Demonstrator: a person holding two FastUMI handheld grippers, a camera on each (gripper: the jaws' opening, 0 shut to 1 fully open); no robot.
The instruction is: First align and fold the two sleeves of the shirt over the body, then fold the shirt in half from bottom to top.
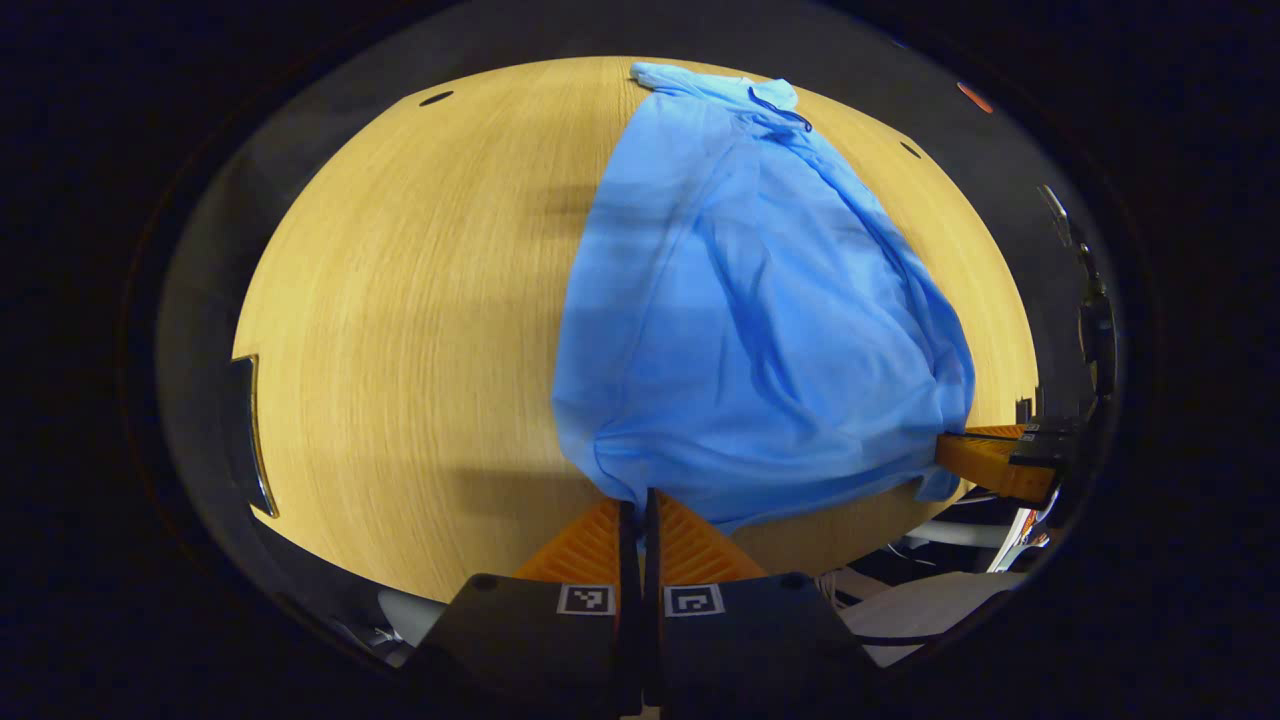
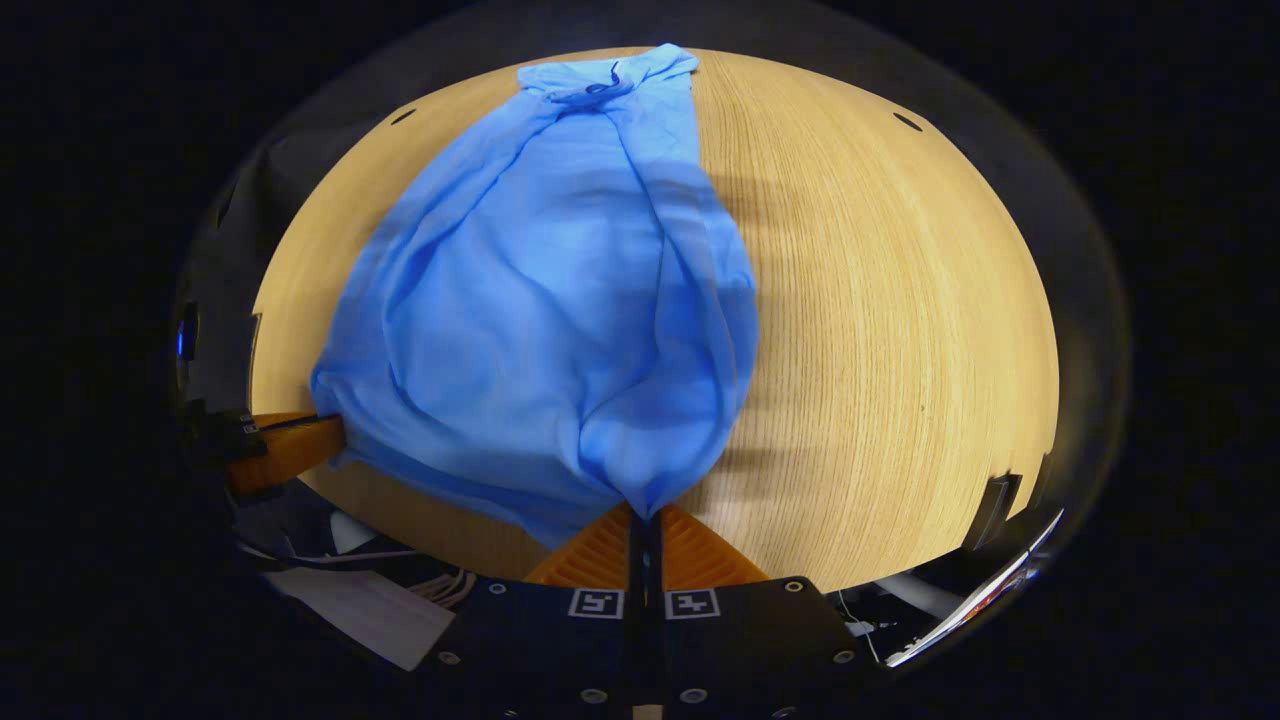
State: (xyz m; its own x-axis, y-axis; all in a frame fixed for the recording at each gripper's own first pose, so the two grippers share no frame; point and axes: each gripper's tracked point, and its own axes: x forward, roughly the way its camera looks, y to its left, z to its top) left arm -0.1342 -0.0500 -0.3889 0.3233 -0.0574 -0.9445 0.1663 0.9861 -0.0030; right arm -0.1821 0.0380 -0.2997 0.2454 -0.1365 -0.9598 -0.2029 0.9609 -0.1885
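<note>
Two tongs clamped on hem corners of shirt (image 1: 740,330): left tongs (image 1: 638,505), right tongs (image 2: 645,515). Shirt lies lengthwise on counter (image 1: 400,330), sleeves apparently folded in. Step in hand: bottom-to-top fold. Next: carry hem evenly toward collar (image 2: 600,80).

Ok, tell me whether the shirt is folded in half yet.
Not yet. The shirt lies full length on the table, collar at the far end, while the left gripper and right gripper pinch its near hem corners.
</note>
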